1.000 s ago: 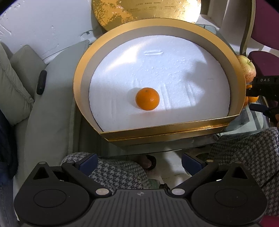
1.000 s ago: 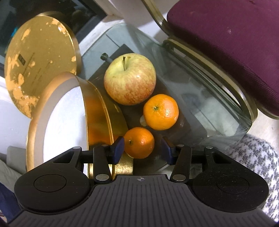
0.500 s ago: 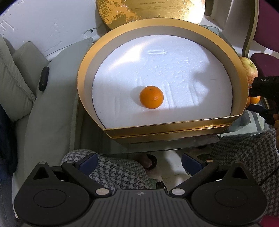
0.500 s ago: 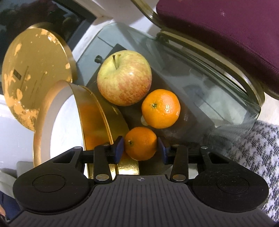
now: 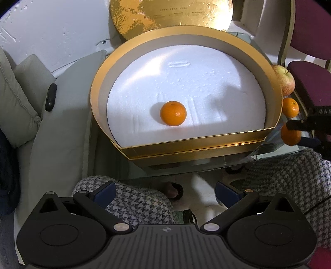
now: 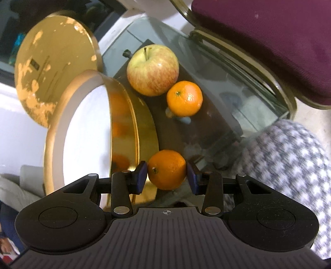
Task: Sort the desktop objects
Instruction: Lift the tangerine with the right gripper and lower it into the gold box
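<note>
We see a big gold box (image 5: 206, 142), rounded with one flat side, on a glass surface (image 6: 244, 87). Its floor is white foam bearing a few pressed marks. Behind it leans a round gold lid (image 5: 171, 16), its finish worn in patches; the lines of small print on it are too fine for us to read.

Right of the box, on the surface, sits an apple (image 6: 152, 70), yellow-green with red streaks and its stem up. Touching it is a mandarin (image 6: 184, 98), bright orange with a pitted skin and a green stem scar.

A second mandarin (image 5: 173, 113) lies alone on the foam, near the flat side. A third, the held mandarin (image 6: 167, 169), sits between the blue pads of our right tool (image 6: 167, 175), which pinches it just beside the outer wall of the box; the wall mirrors the fruit. In the left view this tool shows the letters "DAS" at the frame edge.

Our left tool (image 5: 165, 191) hangs spread wide and empty above houndstooth trousers (image 5: 134, 200).
</note>
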`<state>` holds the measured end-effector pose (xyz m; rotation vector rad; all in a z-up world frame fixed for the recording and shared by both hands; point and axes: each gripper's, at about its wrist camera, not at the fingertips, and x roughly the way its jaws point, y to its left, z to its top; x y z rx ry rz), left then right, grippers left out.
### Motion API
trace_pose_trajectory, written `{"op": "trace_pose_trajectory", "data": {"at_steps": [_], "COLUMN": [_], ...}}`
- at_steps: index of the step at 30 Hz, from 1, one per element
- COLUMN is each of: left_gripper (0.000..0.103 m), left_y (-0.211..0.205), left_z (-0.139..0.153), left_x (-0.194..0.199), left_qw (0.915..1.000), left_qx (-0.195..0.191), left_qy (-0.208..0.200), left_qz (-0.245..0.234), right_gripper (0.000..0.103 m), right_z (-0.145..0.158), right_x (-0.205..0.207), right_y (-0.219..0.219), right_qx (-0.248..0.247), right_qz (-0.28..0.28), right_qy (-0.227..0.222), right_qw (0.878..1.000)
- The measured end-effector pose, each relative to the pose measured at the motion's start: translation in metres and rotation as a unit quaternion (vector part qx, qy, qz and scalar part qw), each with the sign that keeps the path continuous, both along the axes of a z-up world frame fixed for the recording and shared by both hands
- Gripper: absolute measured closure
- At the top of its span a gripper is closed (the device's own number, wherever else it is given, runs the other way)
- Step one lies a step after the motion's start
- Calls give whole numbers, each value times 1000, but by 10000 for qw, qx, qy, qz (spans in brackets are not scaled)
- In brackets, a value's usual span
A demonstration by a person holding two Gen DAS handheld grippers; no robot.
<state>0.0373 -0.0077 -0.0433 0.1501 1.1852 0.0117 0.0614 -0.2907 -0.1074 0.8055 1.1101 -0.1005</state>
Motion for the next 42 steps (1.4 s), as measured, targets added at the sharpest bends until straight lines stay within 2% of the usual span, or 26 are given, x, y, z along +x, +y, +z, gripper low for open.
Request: {"op": "trace_pose_trajectory", "data": {"at_steps": [14,26,35,42], "left_gripper": [1,1,1,1], "left_y": [6,29,50,69], "left_z": [12,13,10,3], "left_x": [-8,0,6,13], "left_qw": [9996,9983,9972,9953], "left_qx": [-142,-259,-184,-95], "left_qy": [-243,-319,-294,-228], "left_qz": [72,402,661,937], "right_gripper": [60,60,60,60], "right_z": [72,99,104,85], "right_x": [-28,-14,2,27], "right_y": [24,69,119,156], "right_qx": [-689,-1477,-1870,-1965], "right_qz": [717,1513,2403,2967], "right_qy": [-823,-1023,-1202,-1118], "right_qw": [9916,9720,9449,9278]}}
